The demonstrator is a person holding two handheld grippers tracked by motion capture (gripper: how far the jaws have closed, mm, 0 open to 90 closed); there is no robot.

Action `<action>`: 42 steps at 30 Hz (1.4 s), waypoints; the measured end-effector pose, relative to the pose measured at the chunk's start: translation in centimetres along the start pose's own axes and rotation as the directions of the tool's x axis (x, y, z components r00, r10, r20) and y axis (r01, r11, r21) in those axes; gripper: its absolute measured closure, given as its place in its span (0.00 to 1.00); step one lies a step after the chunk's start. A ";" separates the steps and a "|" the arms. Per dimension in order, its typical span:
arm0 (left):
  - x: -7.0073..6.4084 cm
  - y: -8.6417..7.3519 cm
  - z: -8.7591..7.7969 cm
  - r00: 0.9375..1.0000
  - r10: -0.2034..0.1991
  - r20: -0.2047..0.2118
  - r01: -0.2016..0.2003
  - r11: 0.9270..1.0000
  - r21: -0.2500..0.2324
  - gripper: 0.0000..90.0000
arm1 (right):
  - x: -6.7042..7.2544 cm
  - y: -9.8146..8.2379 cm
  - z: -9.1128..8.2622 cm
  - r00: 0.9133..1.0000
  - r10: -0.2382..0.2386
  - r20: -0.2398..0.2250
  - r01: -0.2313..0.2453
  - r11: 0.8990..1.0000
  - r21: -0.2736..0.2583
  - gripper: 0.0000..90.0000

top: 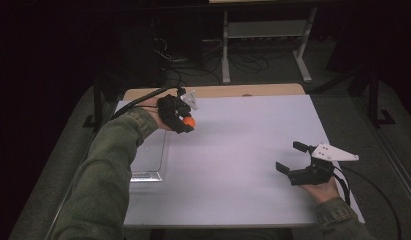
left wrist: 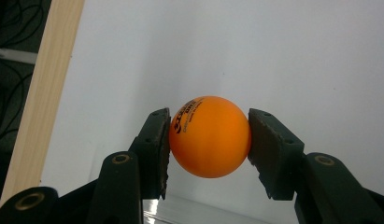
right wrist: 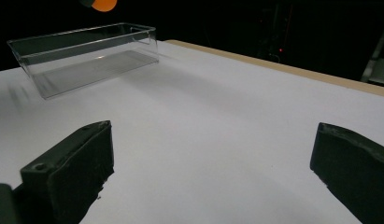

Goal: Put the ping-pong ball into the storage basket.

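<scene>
Over the table's (top: pixel 243 150) far-left part, the left gripper (top: pixel 185 123) holds an orange ball (left wrist: pixel 209 136) clamped between its two pads, one pressing each side, clear of the white surface. Just beside it, toward the person, a clear tray (right wrist: pixel 87 56) sits on the table with the person's left sleeve (top: pixel 108 170) above it. Near the right edge, the right gripper (top: pixel 293 159) rests low with its jaws spread wide and nothing between them.
</scene>
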State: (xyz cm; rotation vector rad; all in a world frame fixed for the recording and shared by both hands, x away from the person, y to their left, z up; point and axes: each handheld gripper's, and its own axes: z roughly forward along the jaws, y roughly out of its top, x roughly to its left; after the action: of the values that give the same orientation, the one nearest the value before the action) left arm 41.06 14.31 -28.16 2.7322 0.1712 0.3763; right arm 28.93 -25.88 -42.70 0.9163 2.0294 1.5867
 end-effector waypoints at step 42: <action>-2.3 -2.2 -3.3 1.000 0.025 -0.016 -0.024 0.999 0.032 0.56 | 0.0 -0.1 0.1 1.000 -0.004 0.000 0.004 1.000 0.010 0.00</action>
State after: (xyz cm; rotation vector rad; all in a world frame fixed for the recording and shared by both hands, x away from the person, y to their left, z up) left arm 37.82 17.10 -26.58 2.7656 0.1494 0.4065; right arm 28.98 -25.83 -42.79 0.9148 2.0403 1.5755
